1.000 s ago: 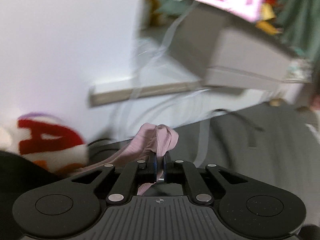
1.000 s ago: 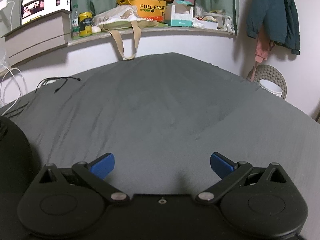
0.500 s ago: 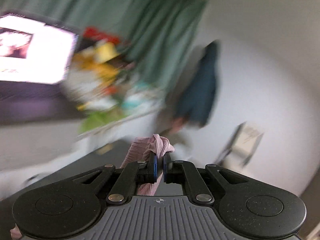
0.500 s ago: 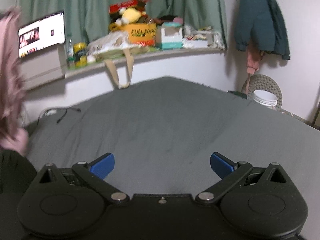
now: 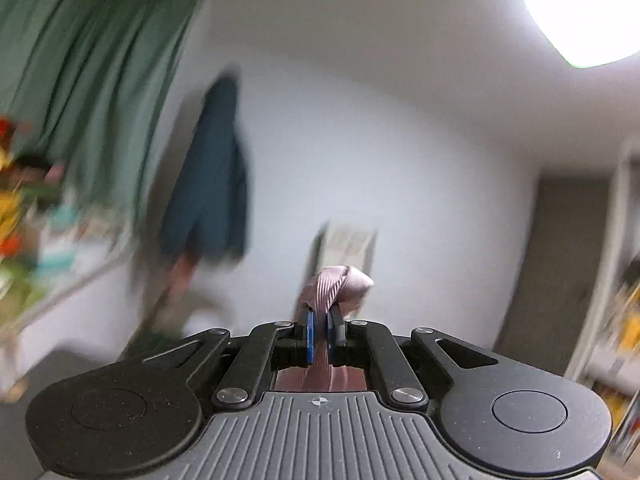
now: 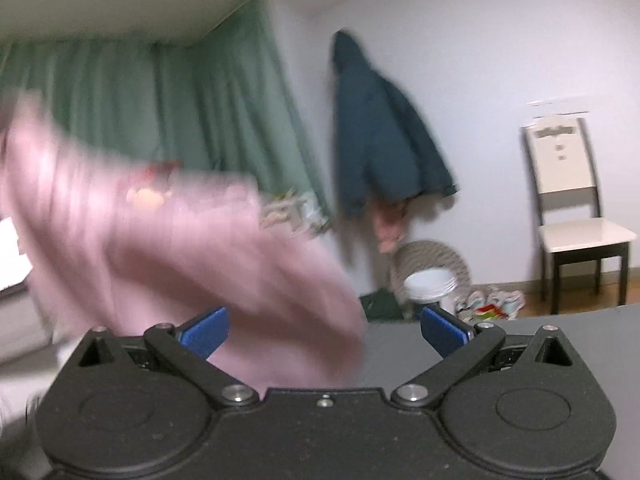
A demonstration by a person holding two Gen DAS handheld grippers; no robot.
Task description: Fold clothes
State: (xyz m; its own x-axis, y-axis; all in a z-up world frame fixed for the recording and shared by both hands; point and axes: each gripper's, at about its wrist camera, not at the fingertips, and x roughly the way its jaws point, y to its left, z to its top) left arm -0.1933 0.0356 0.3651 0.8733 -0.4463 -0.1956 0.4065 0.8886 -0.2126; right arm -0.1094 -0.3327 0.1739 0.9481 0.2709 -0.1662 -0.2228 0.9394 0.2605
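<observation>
Your left gripper (image 5: 319, 322) stays clamped on the pink ribbed garment (image 5: 336, 286), now swung up toward the wall. Your right gripper (image 6: 324, 330) is spread wide, empty; the garment has swept across its view above the grey bed (image 6: 520, 326).

Both wrist views tilted up; share hanging jacket (image 5: 208, 172), wall

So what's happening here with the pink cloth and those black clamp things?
A person is folding clothes with a handheld gripper in each hand. The left gripper is shut on a bunched bit of the ribbed pink garment, held up in the air. The right gripper is open and empty, with the garment hanging blurred in front of it above the grey bed. No fold is made yet.
</observation>
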